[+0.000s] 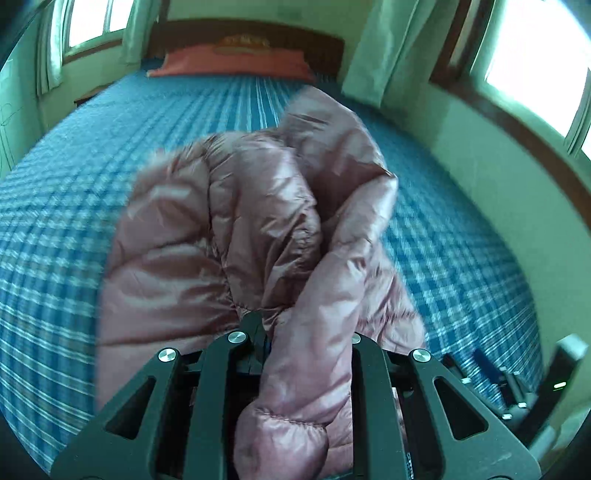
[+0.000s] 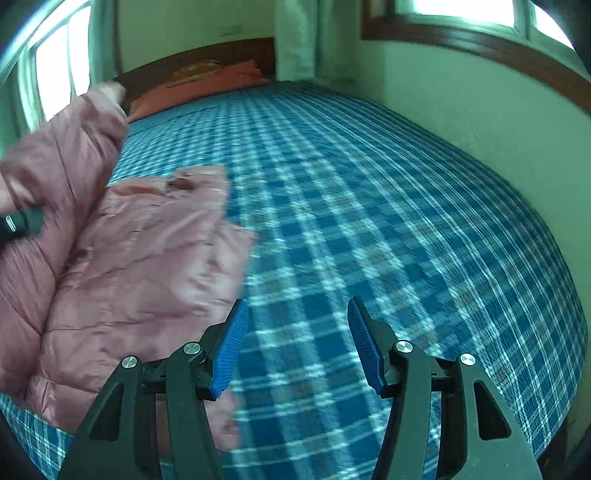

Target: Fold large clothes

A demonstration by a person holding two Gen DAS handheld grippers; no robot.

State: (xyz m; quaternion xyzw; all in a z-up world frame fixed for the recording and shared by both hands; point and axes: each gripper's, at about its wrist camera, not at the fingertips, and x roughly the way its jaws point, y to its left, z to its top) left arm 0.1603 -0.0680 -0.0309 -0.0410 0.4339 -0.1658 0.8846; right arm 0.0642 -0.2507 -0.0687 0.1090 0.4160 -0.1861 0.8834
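A shiny pink puffer jacket [image 1: 229, 236] lies bunched on the bed's blue plaid cover [image 1: 62, 229]. My left gripper [image 1: 295, 332] is shut on a fold of the jacket, likely a sleeve, which drapes back between its arms and hides the pads. In the right wrist view the jacket [image 2: 140, 258] fills the left side, partly lifted, with the left gripper's body [image 2: 18, 223] at the far left edge. My right gripper [image 2: 297, 339] is open and empty, its blue pads [image 2: 231, 350] over the plaid cover [image 2: 369, 221] just right of the jacket's edge.
A red pillow [image 1: 232, 62] and a dark wooden headboard [image 1: 258, 33] stand at the far end. A pale wall [image 2: 461, 110] runs along the bed's right side with windows above. The right gripper shows at the left wrist view's lower right [image 1: 517, 384].
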